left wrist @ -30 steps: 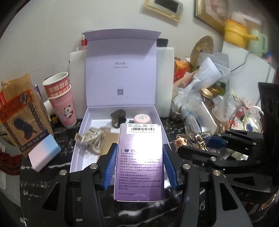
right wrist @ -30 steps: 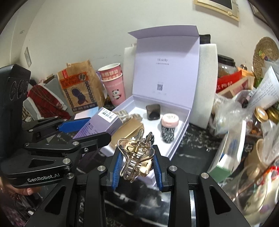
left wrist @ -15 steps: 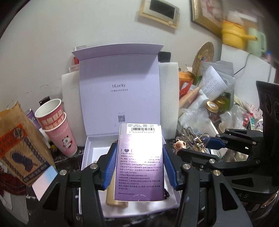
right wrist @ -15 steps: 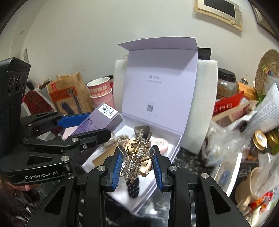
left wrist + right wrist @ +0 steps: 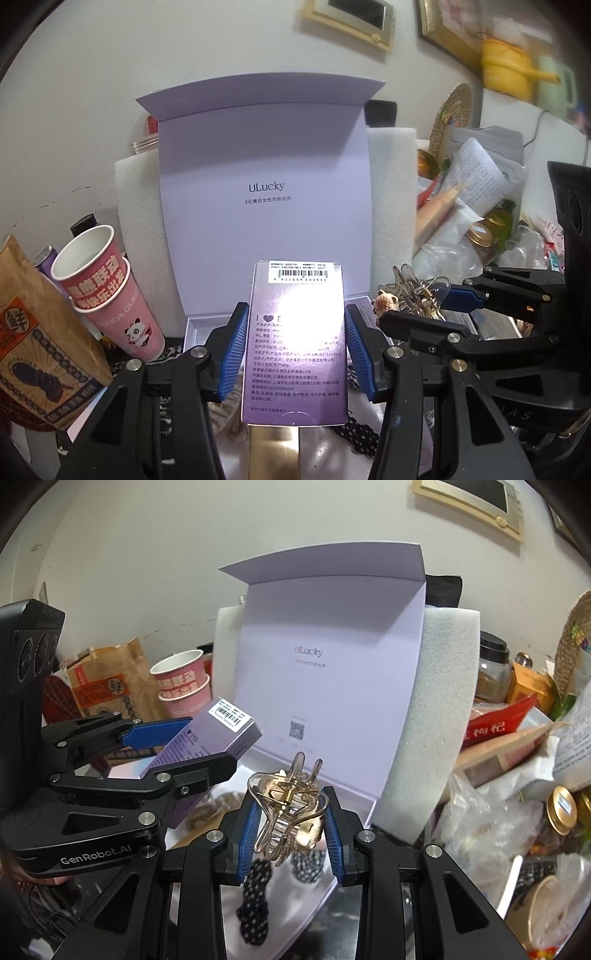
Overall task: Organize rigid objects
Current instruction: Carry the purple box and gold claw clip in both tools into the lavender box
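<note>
Purple carton [image 5: 297,341] with a barcode label on top is pinched between the blue pads of the left gripper [image 5: 295,345], held up over the open lavender gift box [image 5: 264,206], so those jaws are only partly open and pressed on its sides. Right gripper [image 5: 291,830] is closed narrower on a clear hair claw clip [image 5: 286,808], also hovering above the box tray. A polka-dot scrunchie [image 5: 255,904] lies in the tray below. Stacked paper cups [image 5: 107,291] stand just left of the box.
</note>
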